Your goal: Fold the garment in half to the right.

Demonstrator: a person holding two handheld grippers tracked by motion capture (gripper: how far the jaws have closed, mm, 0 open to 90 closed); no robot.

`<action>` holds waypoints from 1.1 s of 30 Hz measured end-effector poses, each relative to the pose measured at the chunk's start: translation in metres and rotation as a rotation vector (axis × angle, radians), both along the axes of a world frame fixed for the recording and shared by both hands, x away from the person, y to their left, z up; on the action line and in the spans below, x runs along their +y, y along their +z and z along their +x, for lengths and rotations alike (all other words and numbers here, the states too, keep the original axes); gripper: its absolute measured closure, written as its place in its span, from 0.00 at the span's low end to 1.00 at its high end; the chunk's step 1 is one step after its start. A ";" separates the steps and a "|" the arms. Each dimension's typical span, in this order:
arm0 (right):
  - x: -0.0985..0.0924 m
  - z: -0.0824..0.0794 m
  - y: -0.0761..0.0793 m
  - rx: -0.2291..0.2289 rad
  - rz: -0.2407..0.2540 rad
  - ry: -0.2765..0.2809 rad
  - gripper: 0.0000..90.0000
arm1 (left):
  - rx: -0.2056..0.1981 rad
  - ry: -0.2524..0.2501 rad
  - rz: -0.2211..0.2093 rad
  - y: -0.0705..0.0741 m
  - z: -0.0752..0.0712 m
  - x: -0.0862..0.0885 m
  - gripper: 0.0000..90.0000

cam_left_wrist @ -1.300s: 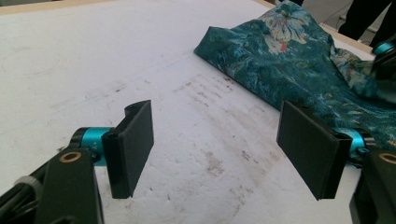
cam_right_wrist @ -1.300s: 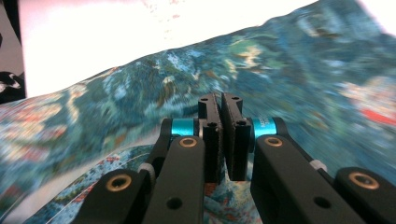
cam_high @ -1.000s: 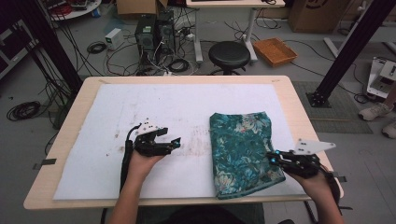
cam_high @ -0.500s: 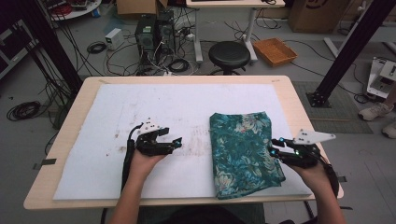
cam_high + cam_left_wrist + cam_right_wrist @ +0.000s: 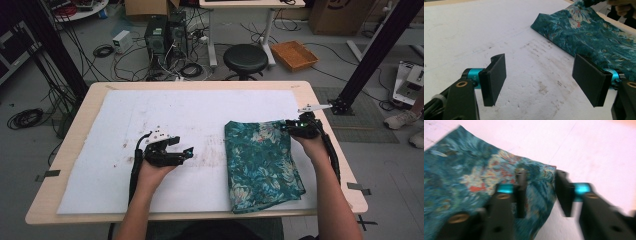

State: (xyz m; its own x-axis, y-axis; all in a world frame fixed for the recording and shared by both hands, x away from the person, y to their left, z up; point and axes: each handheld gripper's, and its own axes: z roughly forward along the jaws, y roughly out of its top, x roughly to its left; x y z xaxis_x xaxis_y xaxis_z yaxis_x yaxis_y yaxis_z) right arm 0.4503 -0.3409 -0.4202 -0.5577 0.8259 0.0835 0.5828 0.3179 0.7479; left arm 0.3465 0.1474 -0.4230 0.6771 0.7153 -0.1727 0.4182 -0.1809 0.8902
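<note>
Apparently the cloth's [image 5: 486,182] corner lies between the right gripper's [image 5: 541,195] jaws (blurred).

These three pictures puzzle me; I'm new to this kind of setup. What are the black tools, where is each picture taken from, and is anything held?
A person sits at a table covered with a white sheet, holding a two-jaw gripper in each hand. One camera looks down from above; the others ride on the grippers. The left gripper rests open over the bare sheet. The right gripper is at the far corner of a folded teal floral cloth; its jaws have just been closing around the cloth's edge, though blur hides whether they grip it.
</note>
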 end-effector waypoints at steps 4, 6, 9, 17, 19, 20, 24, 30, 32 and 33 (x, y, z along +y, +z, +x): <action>-0.006 0.004 -0.004 0.023 0.058 0.024 0.98 | -0.001 0.005 -0.002 0.000 0.000 0.003 0.30; -0.011 0.002 0.000 0.010 0.068 0.008 0.99 | -0.005 0.006 -0.001 0.001 0.000 0.003 0.30; -0.018 0.003 -0.002 0.014 0.041 -0.041 0.93 | -0.004 0.002 0.005 0.001 -0.001 0.002 0.30; -0.001 -0.010 0.016 -0.077 0.011 -0.039 0.61 | -0.007 0.008 0.001 0.002 -0.001 0.002 0.30; 0.019 -0.015 0.026 -0.110 0.023 0.032 0.59 | -0.006 0.009 0.000 0.002 -0.001 0.002 0.30; 0.030 -0.016 0.028 -0.119 0.023 0.061 0.56 | -0.007 0.008 -0.002 0.002 -0.001 0.003 0.30; 0.073 -0.025 0.033 -0.103 0.035 0.211 0.54 | -0.014 0.010 -0.003 0.004 -0.003 0.005 0.30; 0.104 -0.062 0.034 -0.135 0.073 0.361 0.54 | -0.009 0.017 -0.007 0.003 -0.002 0.008 0.30; 0.108 -0.064 0.031 -0.138 0.069 0.368 0.54 | -0.008 0.015 -0.005 0.003 -0.002 0.007 0.31; 0.111 -0.062 0.029 -0.127 0.061 0.371 0.53 | -0.008 0.013 -0.003 0.003 -0.002 0.007 0.30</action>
